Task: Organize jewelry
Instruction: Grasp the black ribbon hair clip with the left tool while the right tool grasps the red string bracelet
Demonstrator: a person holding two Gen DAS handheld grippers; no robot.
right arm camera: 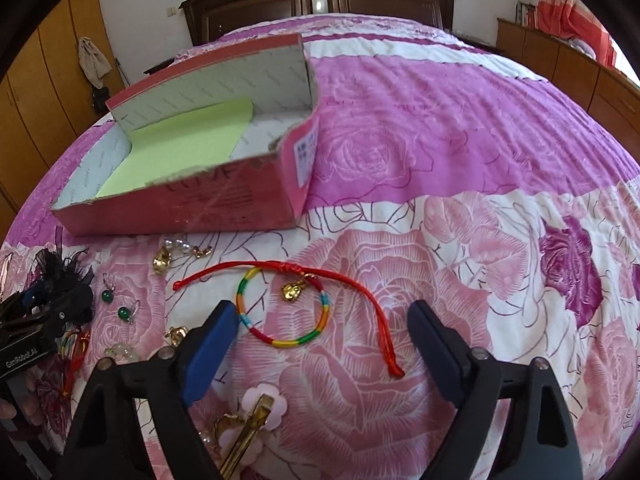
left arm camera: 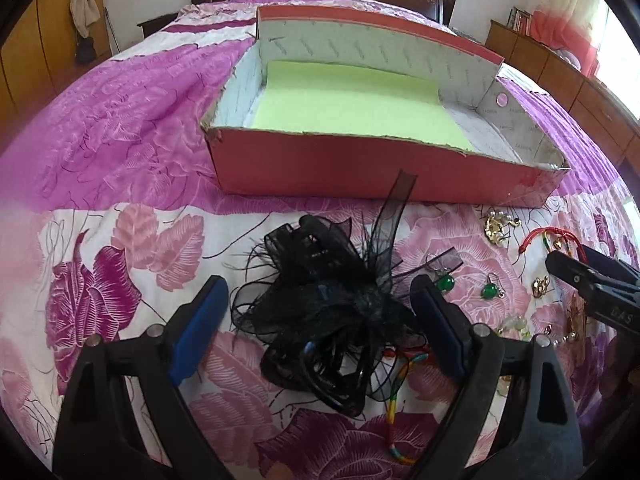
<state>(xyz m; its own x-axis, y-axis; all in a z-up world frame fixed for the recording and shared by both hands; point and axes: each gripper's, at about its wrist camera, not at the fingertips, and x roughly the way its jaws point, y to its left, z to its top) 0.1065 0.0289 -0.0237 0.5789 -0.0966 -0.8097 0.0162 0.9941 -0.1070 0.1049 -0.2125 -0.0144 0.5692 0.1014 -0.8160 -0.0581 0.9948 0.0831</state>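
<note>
The left gripper [left arm camera: 318, 308] had its blue-padded fingers spread wide, straddling a black feathery hair clip [left arm camera: 324, 304] of sheer ribbon loops and wispy strands, pads not touching it. A rainbow cord [left arm camera: 394, 412] trailed out from under the clip.

The right gripper [right arm camera: 322, 330] was spread wide too, hanging over a braided bracelet [right arm camera: 286, 306]: a ring banded green, yellow, red and pale blue, with long red cord tails and a small gold charm [right arm camera: 292, 292] inside the loop. Nothing pinched there, though the left pad sat right at the ring's edge. A pink flower hair clip [right arm camera: 260, 410] with a gold bar lay closest to that camera.

Further out on the pink rose bedspread [right arm camera: 460, 152] sat two green bead earrings [right arm camera: 125, 313], and gold pieces with pearls [right arm camera: 162, 258] near the box.

Beyond all that was the open red cardboard box [left arm camera: 320, 164], lined with a light green sheet [left arm camera: 352, 98], nothing in it yet. Dark wooden headboard [right arm camera: 320, 4] at the back.
</note>
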